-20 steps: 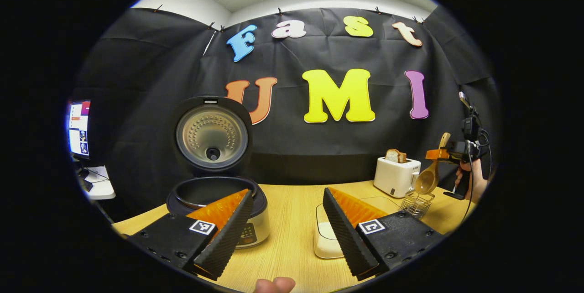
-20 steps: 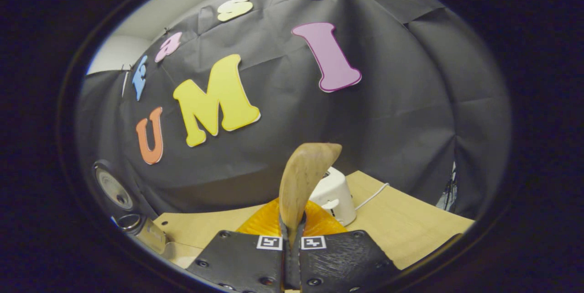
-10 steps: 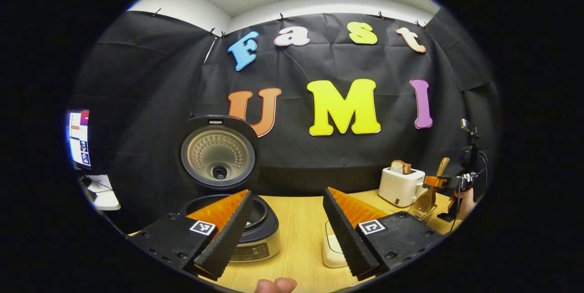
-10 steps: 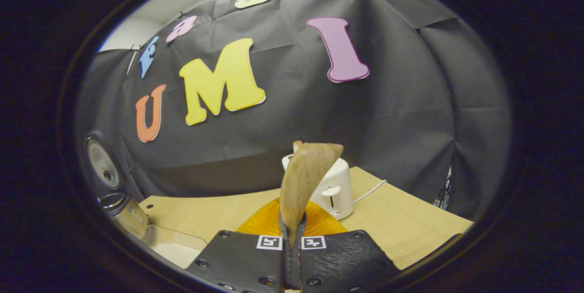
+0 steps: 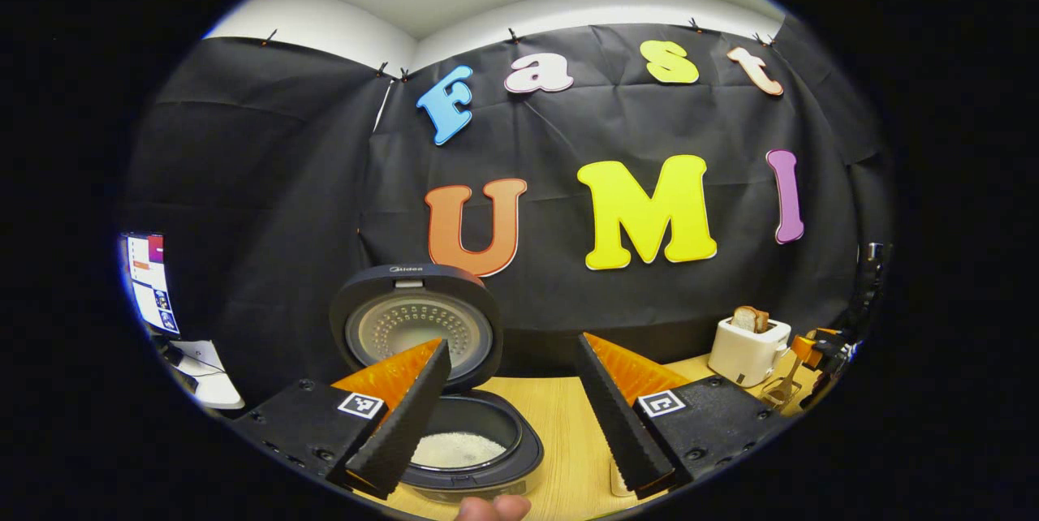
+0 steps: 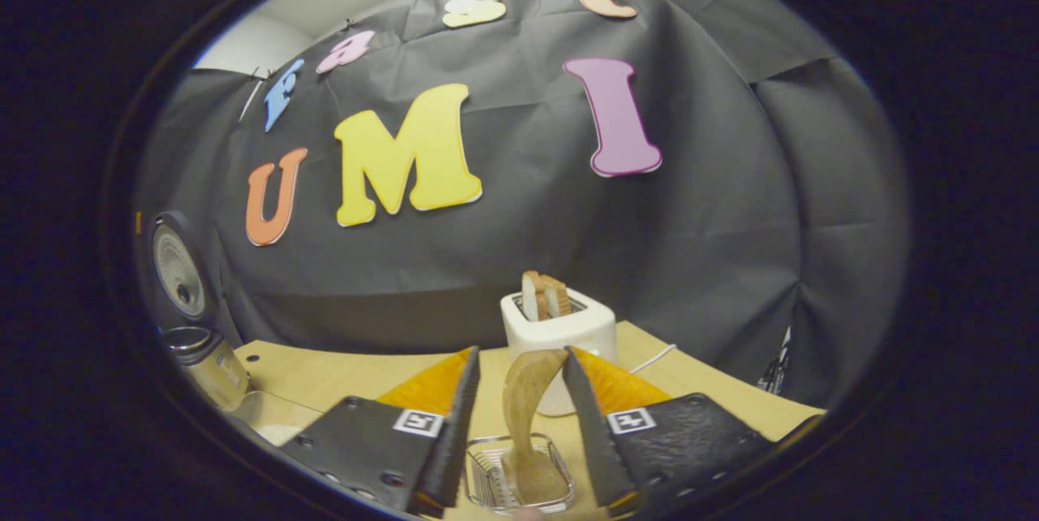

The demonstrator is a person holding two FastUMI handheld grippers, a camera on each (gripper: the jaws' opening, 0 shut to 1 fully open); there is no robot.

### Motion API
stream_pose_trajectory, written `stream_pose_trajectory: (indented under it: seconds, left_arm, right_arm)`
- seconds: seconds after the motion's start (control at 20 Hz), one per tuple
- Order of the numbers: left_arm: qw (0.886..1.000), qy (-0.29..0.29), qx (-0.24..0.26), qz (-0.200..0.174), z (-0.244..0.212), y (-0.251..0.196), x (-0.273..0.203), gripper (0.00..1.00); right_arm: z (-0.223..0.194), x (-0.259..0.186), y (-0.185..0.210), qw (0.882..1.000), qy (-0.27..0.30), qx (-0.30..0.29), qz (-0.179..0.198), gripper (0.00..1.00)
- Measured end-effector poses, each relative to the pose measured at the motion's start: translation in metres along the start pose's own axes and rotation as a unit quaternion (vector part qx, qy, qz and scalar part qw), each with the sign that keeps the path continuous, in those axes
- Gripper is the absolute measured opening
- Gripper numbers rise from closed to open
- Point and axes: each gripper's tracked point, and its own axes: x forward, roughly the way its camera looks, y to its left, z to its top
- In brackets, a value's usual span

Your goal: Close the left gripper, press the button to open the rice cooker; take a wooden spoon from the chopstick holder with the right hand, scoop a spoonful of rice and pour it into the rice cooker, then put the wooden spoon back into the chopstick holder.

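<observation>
In the right gripper view, the right gripper is seen with its jaws spread apart, and nothing is pressed between them. The wooden spoon stands in the gap, clear of both fingers as far as can be told. Its lower end rests inside the wire chopstick holder, just below the fingertips. The long axis of the spoon is near upright with a slight lean, and the end is pointed up toward the toaster behind it. Which end is uppermost cannot be told with certainty.

The step in hand is judged to be the last one: the spoon is returned to the holder and released. For the next move, the right gripper is to be drawn straight back, so that the spoon is not caught or tipped out of the holder.

In the left gripper view, the left gripper is held with its jaws wide and empty. The rice cooker is located just beyond its fingers, on the wooden table. White rice is visible in the pot, and the lid is raised upright behind it. Farther off, at the right edge, the toaster and the holder are seen near the right gripper.
</observation>
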Motion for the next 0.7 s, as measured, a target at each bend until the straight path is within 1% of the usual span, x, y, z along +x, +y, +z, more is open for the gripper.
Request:
stream_pose_trajectory:
  seconds: [0.05, 0.15, 0.2, 0.25, 0.3, 0.35, 0.4, 0.45, 0.5, 0.55, 0.6, 0.7]
  left_arm:
    - [1.0, -0.004, 0.005, 0.007, 0.011, 0.006, 0.006, 0.98]
    - [1.0, -0.008, 0.01, 0.019, 0.029, 0.02, 0.019, 0.98]
    - [1.0, -0.006, 0.0, 0.02, 0.035, 0.024, 0.027, 0.97]
    - [1.0, 0.007, -0.011, 0.014, 0.037, 0.024, 0.035, 1.0]
    - [1.0, 0.022, -0.013, 0.017, 0.036, 0.029, 0.044, 0.97]
    - [0.999, 0.027, -0.006, 0.029, 0.041, 0.038, 0.052, 1.0]
    - [0.999, 0.027, 0.002, 0.044, 0.047, 0.051, 0.062, 0.97]
    - [0.998, 0.024, 0.008, 0.062, 0.057, 0.064, 0.07, 0.97]
    - [0.997, 0.022, 0.012, 0.07, 0.064, 0.071, 0.077, 0.97]
    - [0.997, 0.022, 0.013, 0.079, 0.072, 0.078, 0.085, 0.97]
    - [0.995, 0.022, 0.019, 0.091, 0.082, 0.086, 0.094, 0.97]
    - [0.994, 0.023, 0.032, 0.102, 0.089, 0.099, 0.11, 0.97]
  right_arm:
    - [0.011, -0.007, -0.003, 1.0, -0.02, -0.004, -0.006, 0.8]
    - [0.031, -0.021, -0.004, 0.999, -0.048, -0.024, -0.006, 0.97]
    - [0.035, -0.028, -0.007, 0.998, -0.055, -0.04, -0.006, 0.94]
    - [0.042, -0.035, -0.009, 0.997, -0.065, -0.05, -0.006, 0.92]
    - [0.051, -0.043, -0.009, 0.996, -0.073, -0.056, -0.004, 0.92]
    - [0.057, -0.051, -0.01, 0.995, -0.079, -0.058, -0.002, 0.92]
    - [0.06, -0.054, -0.012, 0.995, -0.084, -0.059, -0.001, 0.92]
    - [0.062, -0.06, -0.016, 0.995, -0.085, -0.06, -0.001, 0.96]
    - [0.061, -0.063, -0.016, 0.994, -0.086, -0.061, 0.0, 0.95]
    - [0.06, -0.067, -0.018, 0.994, -0.089, -0.067, -0.001, 0.99]
    - [0.06, -0.071, -0.019, 0.992, -0.095, -0.08, -0.002, 0.95]
    - [0.055, -0.08, -0.019, 0.987, -0.103, -0.121, -0.006, 0.95]
